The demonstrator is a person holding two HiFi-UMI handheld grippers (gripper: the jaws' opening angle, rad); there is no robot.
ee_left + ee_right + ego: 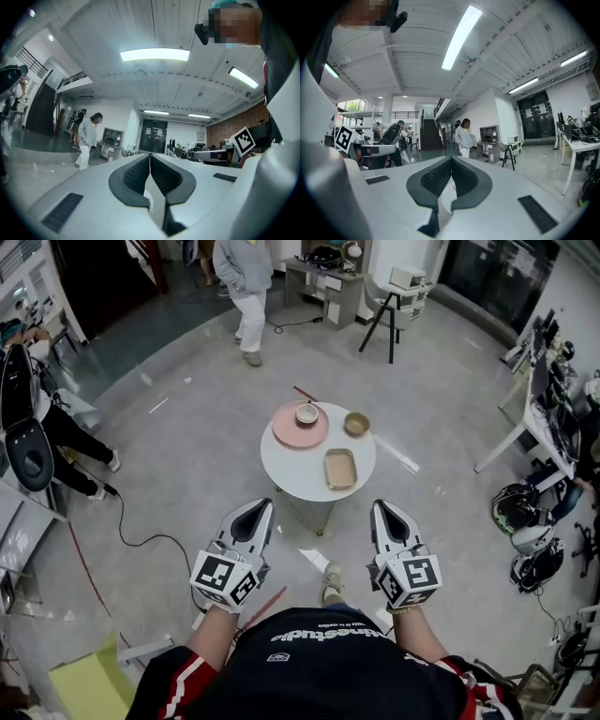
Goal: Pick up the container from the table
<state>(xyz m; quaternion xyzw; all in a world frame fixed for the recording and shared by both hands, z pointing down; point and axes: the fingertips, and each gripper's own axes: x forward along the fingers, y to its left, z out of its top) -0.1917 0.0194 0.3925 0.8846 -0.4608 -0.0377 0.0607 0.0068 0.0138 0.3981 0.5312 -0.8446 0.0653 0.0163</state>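
Note:
In the head view a rectangular tan container [339,468] lies on the round white table [291,470], on the side nearer me and to the right. Behind it are a pink plate [292,432] carrying a small bowl [307,413], and a tan bowl [356,424]. My left gripper [260,508] and right gripper [383,509] are held level side by side, short of the table's near edge and apart from everything on it. Both are shut with nothing between the jaws, as the left gripper [150,155] and right gripper [451,159] views show. The table is hidden in both gripper views.
A person in white [244,287] stands beyond the table near a desk and a stool [398,296]. Seated people and equipment line the left side. Helmets [520,512] and desks are on the right. A black cable [141,540] runs across the floor at the left.

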